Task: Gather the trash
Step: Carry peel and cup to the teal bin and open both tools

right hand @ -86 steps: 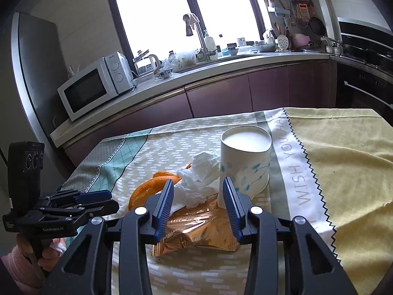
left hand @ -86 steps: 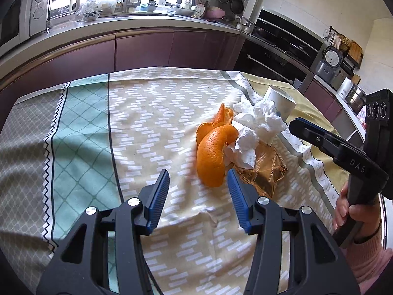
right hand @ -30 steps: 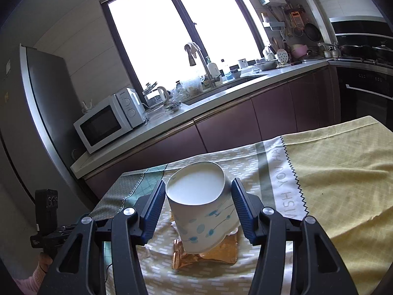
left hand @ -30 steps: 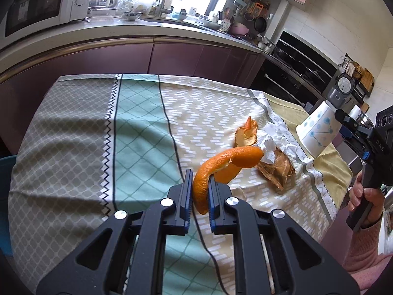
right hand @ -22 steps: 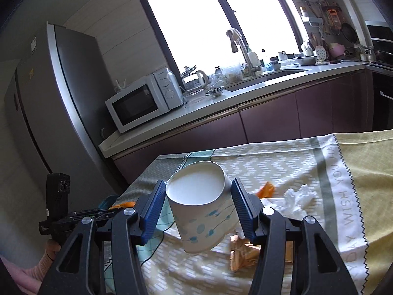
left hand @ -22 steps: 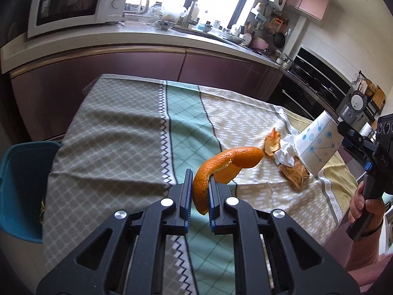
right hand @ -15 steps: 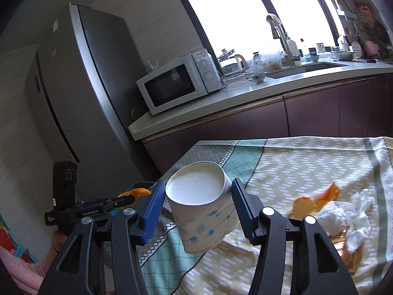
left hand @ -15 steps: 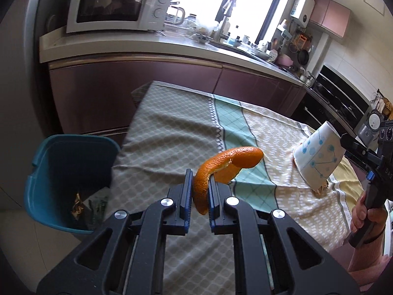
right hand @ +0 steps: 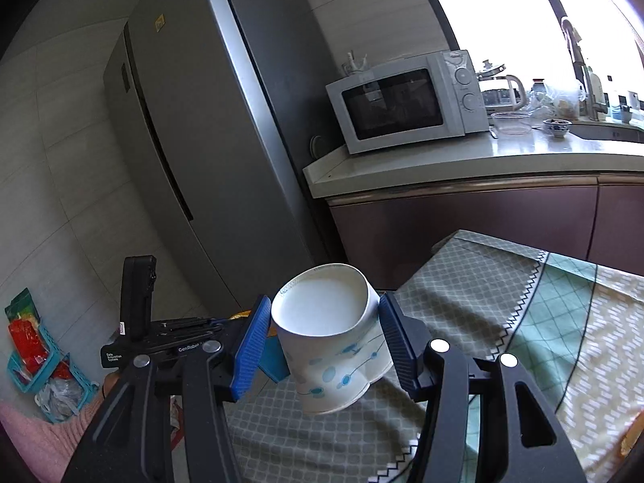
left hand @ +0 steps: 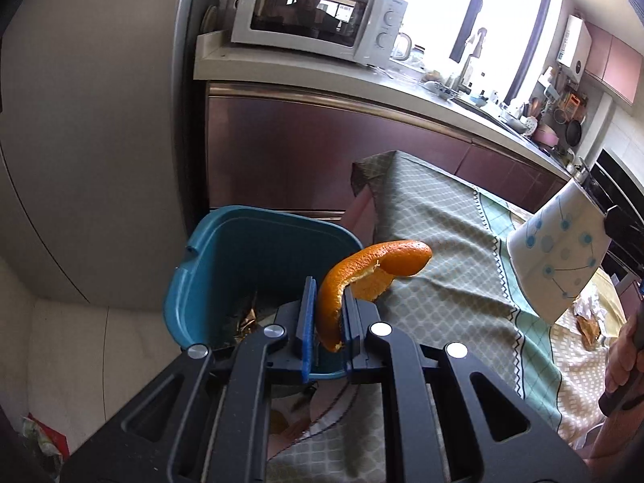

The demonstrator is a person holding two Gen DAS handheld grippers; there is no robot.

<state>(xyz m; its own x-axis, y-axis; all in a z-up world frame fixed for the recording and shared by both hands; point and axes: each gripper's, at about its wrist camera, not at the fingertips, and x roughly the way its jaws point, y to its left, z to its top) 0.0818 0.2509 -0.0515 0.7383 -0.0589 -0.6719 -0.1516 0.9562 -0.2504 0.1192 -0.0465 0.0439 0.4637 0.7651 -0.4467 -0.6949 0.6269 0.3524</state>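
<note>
My left gripper point(left hand: 327, 332) is shut on a curved orange peel point(left hand: 364, 271), which sticks up and to the right out of its blue pads. It hangs over the near rim of a teal trash bin point(left hand: 225, 265) on the floor beside the table; some scraps lie inside. My right gripper point(right hand: 322, 336) is shut on a white paper cup point(right hand: 334, 342) with blue dot print, tilted, its pale underside facing the camera. The left wrist view shows that cup point(left hand: 557, 255) at the right, above the tablecloth. A crumpled wrapper and tissue point(left hand: 587, 320) lie further back on the table.
The table point(left hand: 455, 273) wears a patterned grey, green and yellow cloth. Behind the bin are maroon cabinets point(left hand: 306, 149), a counter with a microwave point(left hand: 310, 14) and a grey fridge point(right hand: 193, 120). A teal crate with bags point(right hand: 36, 362) stands on the floor at left.
Both grippers have swung left from over the table toward its end. The bin has come into the left wrist view under the peel; the fridge now fills the right wrist view. Both grips are unchanged.
</note>
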